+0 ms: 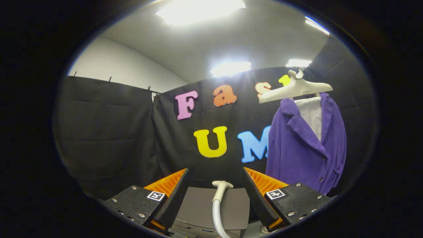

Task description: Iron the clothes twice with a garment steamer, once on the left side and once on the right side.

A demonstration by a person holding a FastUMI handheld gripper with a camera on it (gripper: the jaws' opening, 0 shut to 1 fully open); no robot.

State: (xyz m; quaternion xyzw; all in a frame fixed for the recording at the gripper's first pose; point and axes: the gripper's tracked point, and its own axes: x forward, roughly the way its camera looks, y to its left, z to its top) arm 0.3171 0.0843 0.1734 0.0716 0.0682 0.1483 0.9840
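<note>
Gripper (216, 185) fingers standing wide apart, holding nothing. Steamer head (220, 188) on white hose lying between them, untouched. Purple jacket (304, 148) hanging on white hanger (294, 89) beyond right finger. Judging: approaching steamer; next, closing on handle.

My gripper (214, 185) stands spread, the steamer head (220, 189) between its fingers, untouched; the jacket (305, 148) hangs on a hanger (295, 88) beyond, right.

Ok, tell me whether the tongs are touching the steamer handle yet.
Apart. The gripper view shows the tongs open, with the steamer handle standing between the fingers, clear gaps on both sides.
</note>
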